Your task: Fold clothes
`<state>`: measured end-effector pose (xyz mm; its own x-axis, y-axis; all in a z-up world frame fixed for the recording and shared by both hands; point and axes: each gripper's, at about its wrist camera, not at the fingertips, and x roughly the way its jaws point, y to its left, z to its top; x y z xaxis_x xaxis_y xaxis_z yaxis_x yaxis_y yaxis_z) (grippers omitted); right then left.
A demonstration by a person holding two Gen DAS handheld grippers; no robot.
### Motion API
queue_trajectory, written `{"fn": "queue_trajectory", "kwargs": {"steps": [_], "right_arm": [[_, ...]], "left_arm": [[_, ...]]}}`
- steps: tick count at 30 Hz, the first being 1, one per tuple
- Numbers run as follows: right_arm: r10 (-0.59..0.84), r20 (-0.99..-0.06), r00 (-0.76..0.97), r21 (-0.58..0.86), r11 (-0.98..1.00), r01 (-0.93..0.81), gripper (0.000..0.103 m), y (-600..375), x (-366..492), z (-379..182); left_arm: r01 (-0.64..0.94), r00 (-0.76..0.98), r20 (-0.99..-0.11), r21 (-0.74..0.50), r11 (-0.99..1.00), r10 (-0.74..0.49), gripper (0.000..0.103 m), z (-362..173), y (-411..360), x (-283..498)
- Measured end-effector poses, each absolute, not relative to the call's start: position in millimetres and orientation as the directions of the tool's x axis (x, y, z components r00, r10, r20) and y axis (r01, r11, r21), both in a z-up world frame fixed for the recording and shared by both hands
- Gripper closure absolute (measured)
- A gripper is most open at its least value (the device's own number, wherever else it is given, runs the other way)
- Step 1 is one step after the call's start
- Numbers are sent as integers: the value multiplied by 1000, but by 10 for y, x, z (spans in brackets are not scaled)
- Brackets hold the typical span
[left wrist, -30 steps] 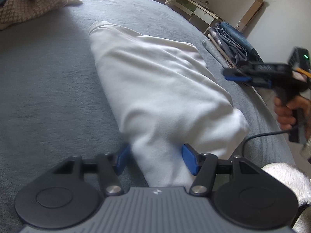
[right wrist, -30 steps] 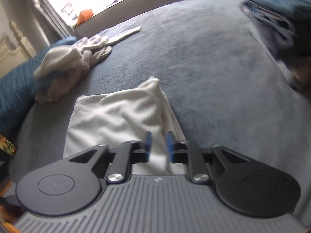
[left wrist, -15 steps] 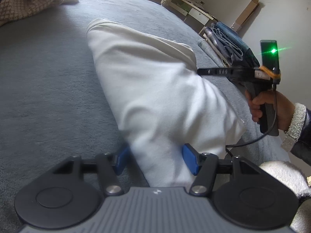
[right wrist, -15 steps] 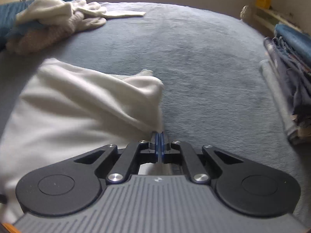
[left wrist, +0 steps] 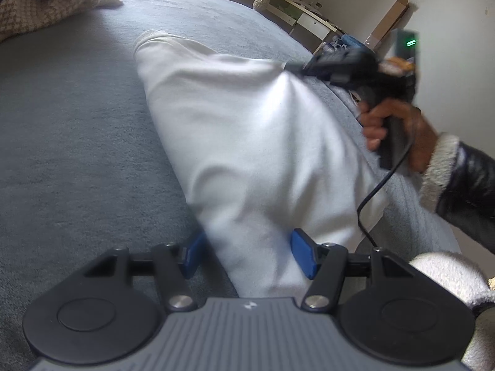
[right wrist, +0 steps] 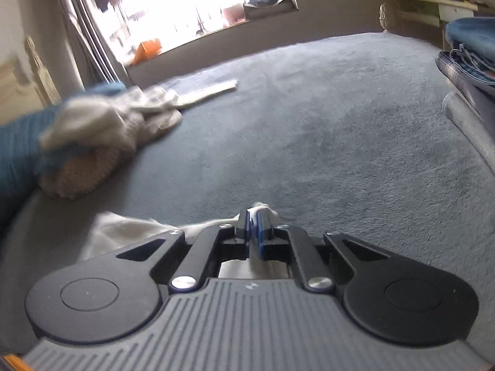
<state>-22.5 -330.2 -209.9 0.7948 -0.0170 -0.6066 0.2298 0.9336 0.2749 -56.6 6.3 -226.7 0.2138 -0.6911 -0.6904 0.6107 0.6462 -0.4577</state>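
Your white garment lies on the grey-blue bed, bunched into a long folded shape that runs from the near edge toward the far side. Your left gripper sits at its near end with the blue pads spread on either side of the bulky fabric; the cloth fills the gap between them, but you cannot tell whether the pads press on it. Your right gripper has its pads pressed together on a small tuft at the garment's edge, with white cloth poking out past the tips; in the left wrist view that gripper reaches in from the right side and the cloth rises to a peak there. Your right hand wraps the handle, a cable hanging below it. A pile of other clothes sits at the far left of the bed, well apart from the garment, and a stack of folded clothes stands at the right edge.
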Motion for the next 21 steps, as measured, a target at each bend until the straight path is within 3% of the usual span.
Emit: {"fn": "queue_trajectory", "kwargs": {"steps": [3,7,10,13,15,18,21], "right_arm": [[-71,-627,775,254,923,290,99,-3380,-175,-2212],[-136,-534,834,272,907,322,95,-3404,-297,-1880],[28,-515,857,333,928,169,95,-3278,-235,-1657],[310,-567,763,388,918,-84,94,-2874,60,-1650],[410,-613,675,384,902,-199,94,-2514,280,-1792],[446,-694,566,366,894,-256,96,-2091,659,-2123],[356,-710,608,340,929,-146,102,-2031,920,-2311]], "left_arm": [[615,210,-688,-460,641,-695,42,-2275,56,-565],[611,211,-671,-477,632,-711,42,-2301,79,-573],[605,211,-658,-493,625,-723,42,-2321,91,-574],[600,207,-649,-508,619,-732,42,-2339,112,-571],[597,200,-646,-516,614,-737,42,-2346,125,-576],[593,189,-639,-531,606,-745,42,-2362,145,-582],[589,175,-628,-550,592,-758,42,-2383,194,-595]]}}
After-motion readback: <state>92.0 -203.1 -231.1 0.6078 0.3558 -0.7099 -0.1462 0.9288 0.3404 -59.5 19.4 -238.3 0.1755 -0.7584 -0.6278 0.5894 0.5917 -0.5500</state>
